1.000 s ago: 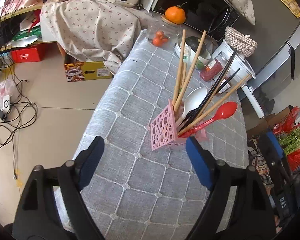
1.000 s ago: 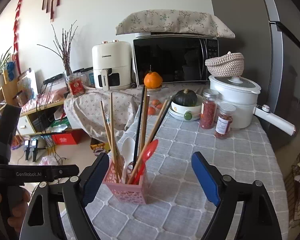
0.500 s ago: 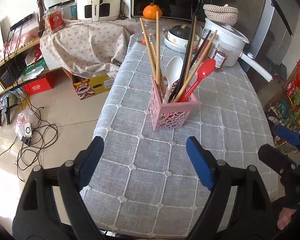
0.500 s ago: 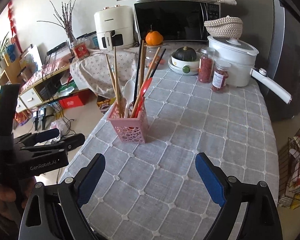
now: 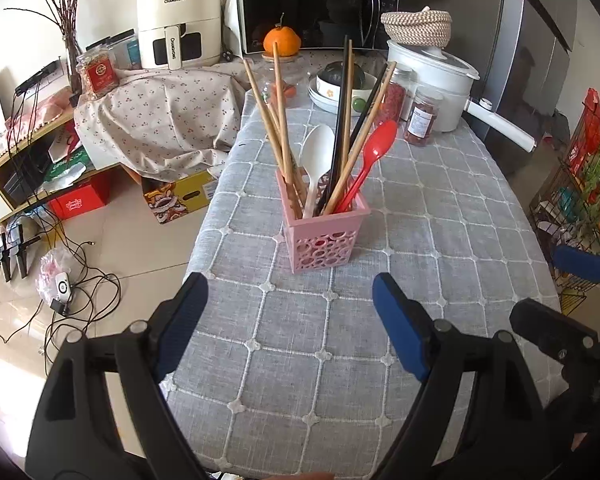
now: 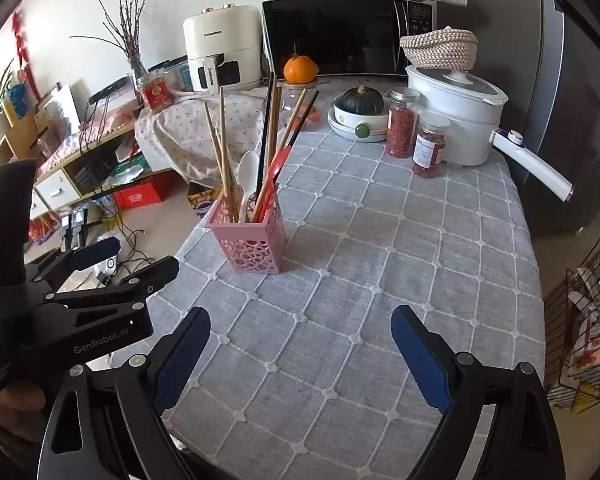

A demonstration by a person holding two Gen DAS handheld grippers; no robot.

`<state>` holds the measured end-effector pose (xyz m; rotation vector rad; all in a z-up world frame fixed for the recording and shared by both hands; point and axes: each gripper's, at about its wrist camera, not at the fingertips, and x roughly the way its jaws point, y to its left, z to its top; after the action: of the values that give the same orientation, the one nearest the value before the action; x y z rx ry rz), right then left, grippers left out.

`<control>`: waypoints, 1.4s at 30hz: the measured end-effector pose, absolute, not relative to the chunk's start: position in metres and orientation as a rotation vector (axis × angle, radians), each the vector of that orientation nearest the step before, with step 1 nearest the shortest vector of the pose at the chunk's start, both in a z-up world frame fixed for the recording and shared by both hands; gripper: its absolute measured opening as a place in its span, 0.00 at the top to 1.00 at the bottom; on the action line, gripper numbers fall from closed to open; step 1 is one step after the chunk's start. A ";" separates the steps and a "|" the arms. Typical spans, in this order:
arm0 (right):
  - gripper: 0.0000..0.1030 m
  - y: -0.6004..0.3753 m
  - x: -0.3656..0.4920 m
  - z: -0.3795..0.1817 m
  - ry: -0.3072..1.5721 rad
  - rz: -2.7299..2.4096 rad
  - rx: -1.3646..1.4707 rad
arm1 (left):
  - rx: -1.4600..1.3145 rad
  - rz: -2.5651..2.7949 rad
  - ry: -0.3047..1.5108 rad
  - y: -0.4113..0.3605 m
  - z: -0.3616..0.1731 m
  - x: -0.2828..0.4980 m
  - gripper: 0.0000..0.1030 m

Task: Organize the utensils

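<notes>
From the left wrist, the left gripper hangs wide open and empty over the grey checked table, the pink holder just ahead holding chopsticks, a white spoon and a red spoon. From the right wrist, the right gripper is likewise spread wide, nothing between its jaws, the holder ahead to its left.

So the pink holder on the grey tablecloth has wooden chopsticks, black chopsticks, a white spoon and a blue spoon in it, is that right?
Not quite: the second spoon is red, not blue. The left wrist view shows the red spoon beside the white spoon in the pink holder, along with the wooden chopsticks and black chopsticks, on the grey tablecloth.
</notes>
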<state>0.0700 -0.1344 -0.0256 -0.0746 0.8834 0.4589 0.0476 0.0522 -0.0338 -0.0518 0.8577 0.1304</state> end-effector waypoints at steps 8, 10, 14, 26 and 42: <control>0.10 -0.134 0.071 -0.028 0.895 0.455 -0.079 | -0.044 0.117 0.915 0.044 -0.045 0.051 0.18; 0.10 -0.134 0.072 -0.030 0.905 0.452 -0.080 | -0.048 0.117 0.923 0.045 -0.046 0.051 0.18; 0.10 -0.133 0.073 -0.032 0.915 0.443 -0.087 | -0.042 0.119 0.925 0.045 -0.045 0.050 0.18; 0.10 -0.132 0.074 -0.033 0.915 0.447 -0.090 | -0.049 0.114 0.947 0.046 -0.049 0.052 0.18; 0.10 -0.134 0.075 -0.032 0.913 0.459 -0.072 | -0.047 0.106 0.937 0.046 -0.048 0.052 0.18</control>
<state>0.0745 -0.1345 -0.0322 -0.0724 0.9134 0.4590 0.0519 0.0457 -0.0479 -0.0472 0.9369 0.1058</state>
